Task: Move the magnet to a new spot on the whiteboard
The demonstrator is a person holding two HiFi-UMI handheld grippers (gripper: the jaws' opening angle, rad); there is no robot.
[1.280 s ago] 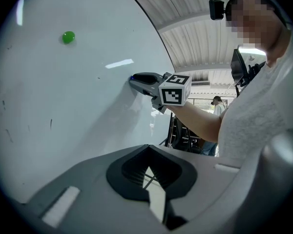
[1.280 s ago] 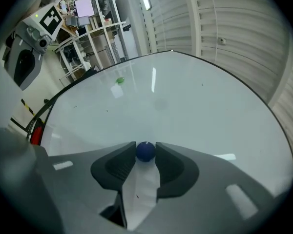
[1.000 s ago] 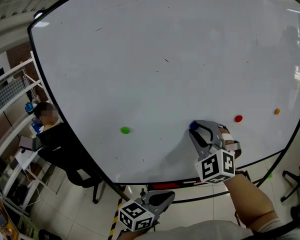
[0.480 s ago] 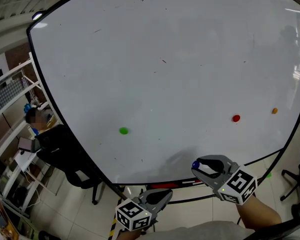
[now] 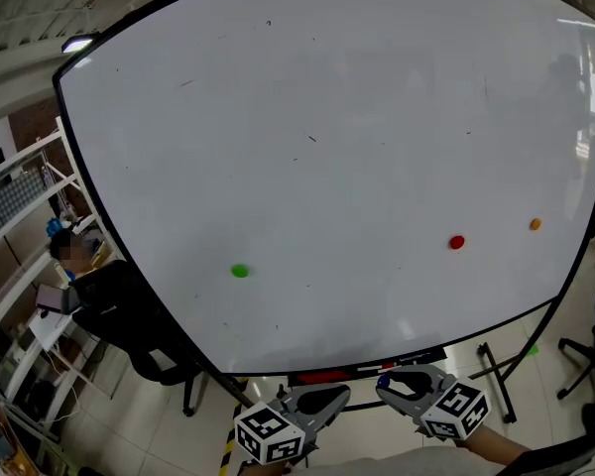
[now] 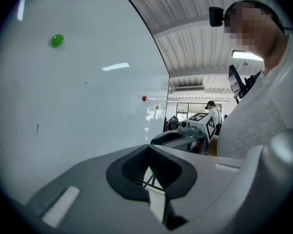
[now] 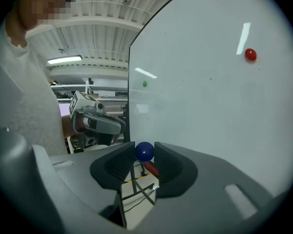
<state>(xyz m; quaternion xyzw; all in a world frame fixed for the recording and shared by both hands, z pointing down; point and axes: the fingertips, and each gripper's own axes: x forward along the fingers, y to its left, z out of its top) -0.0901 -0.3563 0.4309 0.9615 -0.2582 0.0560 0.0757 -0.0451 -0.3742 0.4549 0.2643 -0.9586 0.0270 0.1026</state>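
Mostly whiteboard, shelving alongside, tiled floor.

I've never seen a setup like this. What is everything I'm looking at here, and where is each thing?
whiteboard: 1, white with a black frame, fills most of the head view
green magnet: 1, green, lower left of the board
red magnet: 1, red, lower right of the board
orange magnet: 1, orange, right of the red one, near the board's edge
blue magnet: 1, blue, off the board, pinched between the right gripper's jaws
office chair: 1, black, on the floor left of the board
shelving: 1, white, far left
left gripper: 1, grey, below the board, jaws shut and empty
right gripper: 1, grey, below the board, shut on the blue magnet
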